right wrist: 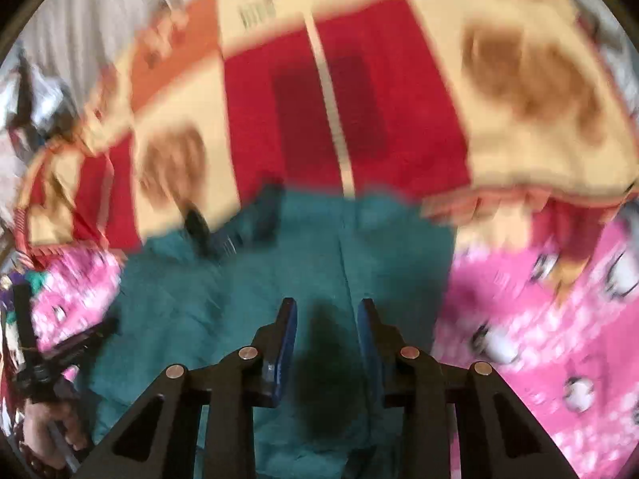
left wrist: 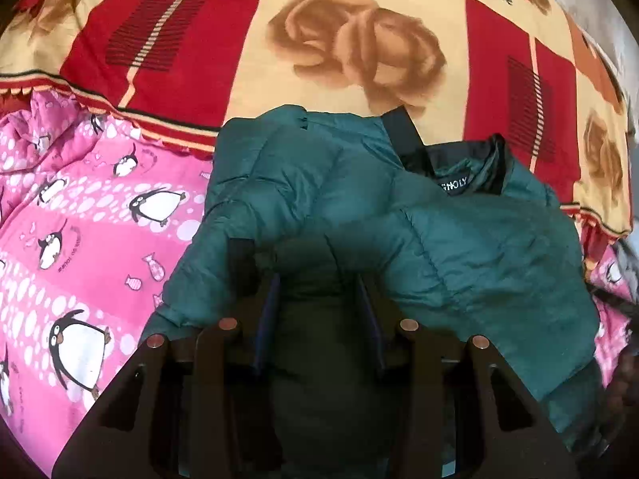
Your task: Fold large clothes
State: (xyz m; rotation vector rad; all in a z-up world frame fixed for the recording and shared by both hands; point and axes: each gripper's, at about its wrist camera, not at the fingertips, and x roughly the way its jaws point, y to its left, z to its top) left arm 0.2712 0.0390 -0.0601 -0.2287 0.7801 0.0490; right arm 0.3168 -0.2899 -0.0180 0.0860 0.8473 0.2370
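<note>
We see a teal puffer jacket [left wrist: 439,239] lying bunched on a bed, partly on a pink penguin-print blanket [left wrist: 80,239] and partly on a red and cream rose-patterned blanket [left wrist: 359,52], its black collar and label facing up. The left gripper [left wrist: 317,299] has its fingers spread apart with a dark fold of the jacket between them. We cannot tell whether they pinch it. In the blurred right wrist view, the right gripper [right wrist: 326,319] hangs over the jacket [right wrist: 239,299] with its blue-padded fingers apart, gripping nothing.

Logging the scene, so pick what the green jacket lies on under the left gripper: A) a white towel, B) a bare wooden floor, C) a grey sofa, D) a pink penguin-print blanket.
D: the green jacket spreads over the pink penguin-print blanket, which shows beside it.
</note>
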